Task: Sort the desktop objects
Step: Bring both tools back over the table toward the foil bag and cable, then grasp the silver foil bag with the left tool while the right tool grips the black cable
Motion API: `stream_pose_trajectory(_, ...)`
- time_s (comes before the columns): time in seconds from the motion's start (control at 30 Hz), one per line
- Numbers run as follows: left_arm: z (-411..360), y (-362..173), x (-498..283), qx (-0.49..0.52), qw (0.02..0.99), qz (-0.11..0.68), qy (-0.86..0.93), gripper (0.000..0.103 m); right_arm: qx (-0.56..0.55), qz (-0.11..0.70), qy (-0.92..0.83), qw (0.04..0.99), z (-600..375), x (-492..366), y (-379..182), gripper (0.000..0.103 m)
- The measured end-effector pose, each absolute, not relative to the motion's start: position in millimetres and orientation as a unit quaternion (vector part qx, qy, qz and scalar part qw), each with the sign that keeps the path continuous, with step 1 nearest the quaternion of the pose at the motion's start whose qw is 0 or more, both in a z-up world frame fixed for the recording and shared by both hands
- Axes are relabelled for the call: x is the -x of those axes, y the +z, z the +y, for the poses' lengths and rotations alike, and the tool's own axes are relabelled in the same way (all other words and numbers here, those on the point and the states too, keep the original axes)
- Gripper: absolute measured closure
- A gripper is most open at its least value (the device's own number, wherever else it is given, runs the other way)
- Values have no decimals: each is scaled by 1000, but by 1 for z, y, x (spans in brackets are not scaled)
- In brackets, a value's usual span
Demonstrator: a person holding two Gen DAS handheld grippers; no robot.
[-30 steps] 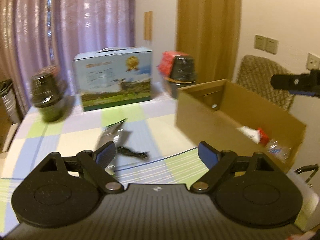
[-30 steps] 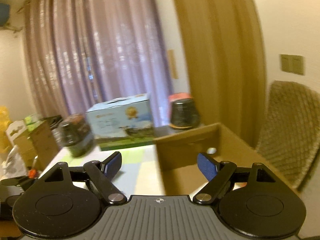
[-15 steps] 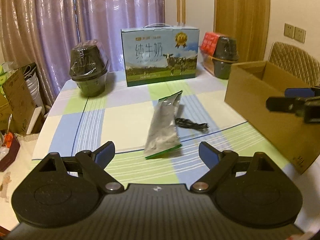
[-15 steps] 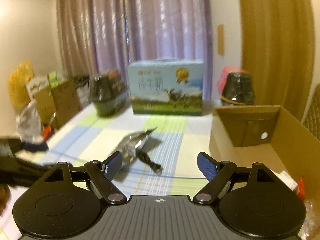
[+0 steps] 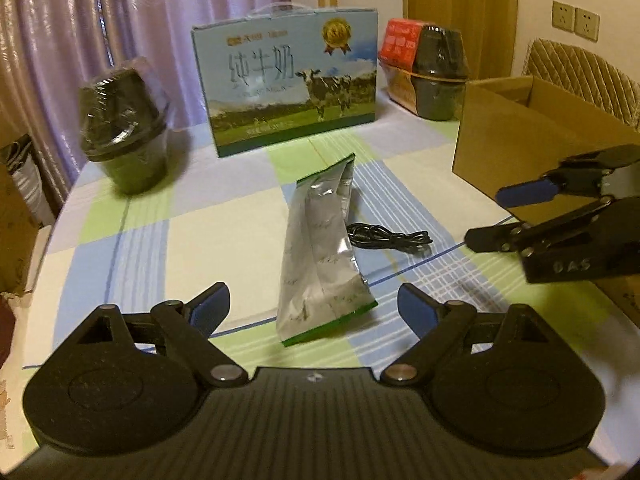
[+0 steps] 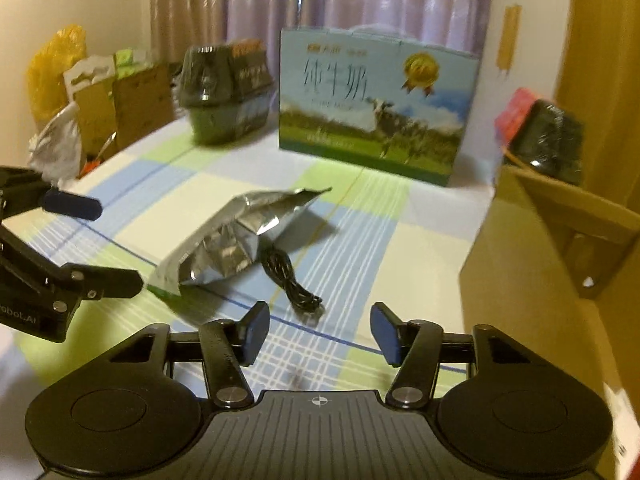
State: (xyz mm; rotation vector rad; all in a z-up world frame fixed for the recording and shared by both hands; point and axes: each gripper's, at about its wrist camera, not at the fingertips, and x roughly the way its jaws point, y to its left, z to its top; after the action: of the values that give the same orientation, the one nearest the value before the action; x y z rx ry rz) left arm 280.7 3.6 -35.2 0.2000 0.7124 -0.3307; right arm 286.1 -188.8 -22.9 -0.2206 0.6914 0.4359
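Desk (image 5: 132, 248): checked cloth in green, blue and cream, seen from the near edge

Far left: dark wrapped tub (image 5: 124, 126), upright, near the left edge of the desk

Far middle: milk carton (image 5: 288, 76) with a cow print and a handle on top, standing broad face forward

Middle: foil pouch (image 5: 320, 256), silver with a green hem, lying flat; long axis runs from the near edge toward the carton, leaning slightly right; hemmed end nearest the left tool, narrow end pointing away at the carton

Just right of the pouch: black cable (image 5: 388, 238), bundled, lying flat with its long axis roughly crosswise in the left wrist view; whether it touches the pouch cannot be told

Far right: second dark tub (image 5: 438, 68) with a red pack beside it, behind the box

Right edge: cardboard box (image 5: 516, 144), open at the top, well right of the pouch and cable

Left tool (image 5: 314, 308): fingers wide apart, nothing between them, low over the near edge, with the hemmed end of the pouch lying between the fingers in its view

Right tool (image 6: 320, 334): fingers apart, nothing between them, over the desk with the cable just ahead and the box wall at its right; in the left wrist view it sits in front of the box
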Motion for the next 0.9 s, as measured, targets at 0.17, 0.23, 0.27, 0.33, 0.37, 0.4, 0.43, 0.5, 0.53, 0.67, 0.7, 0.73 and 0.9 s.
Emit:
stream_pose_trajectory(0.17,-4,-48,-301,-98,912,360,-169,15,125,341,223,905,-182,-305,-41,53)
stream_pose_trajectory(0.23,-5,-51,-308,-98,911,364,-167,15,135,341,230,902,-178,-311,-46,53)
stream_pose_trajectory(0.27,-4,-53,-312,-96,911,365,-165,15,139,340,233,901,-176,-315,-49,54)
stream_pose_trajectory(0.33,-5,-56,-319,-91,910,369,-165,15,147,339,240,898,-173,-321,-54,55)
stream_pose_trajectory(0.37,-6,-58,-322,-92,910,370,-165,15,151,336,241,898,-172,-323,-56,55)
stream_pose_trajectory(0.4,-7,-59,-324,-97,909,370,-164,15,157,333,244,897,-170,-326,-59,56)
stream_pose_trajectory(0.43,-9,-62,-326,-104,908,371,-163,15,161,332,247,896,-169,-328,-62,56)
stream_pose_trajectory(0.5,-13,-66,-330,-115,906,374,-164,17,171,331,248,894,-167,-332,-67,59)
stream_pose_trajectory(0.53,-13,-68,-332,-119,904,375,-167,18,172,332,249,893,-167,-334,-70,60)
stream_pose_trajectory(0.67,-19,-76,-337,-137,899,378,-171,22,168,332,262,890,-166,-341,-76,62)
stream_pose_trajectory(0.7,-20,-78,-339,-140,899,380,-170,22,165,328,266,891,-166,-342,-77,63)
stream_pose_trajectory(0.73,-20,-79,-339,-139,899,380,-169,23,162,327,267,892,-167,-344,-78,63)
stream_pose_trajectory(0.9,-17,-84,-345,-129,897,391,-159,46,145,331,273,892,-166,-350,-78,73)
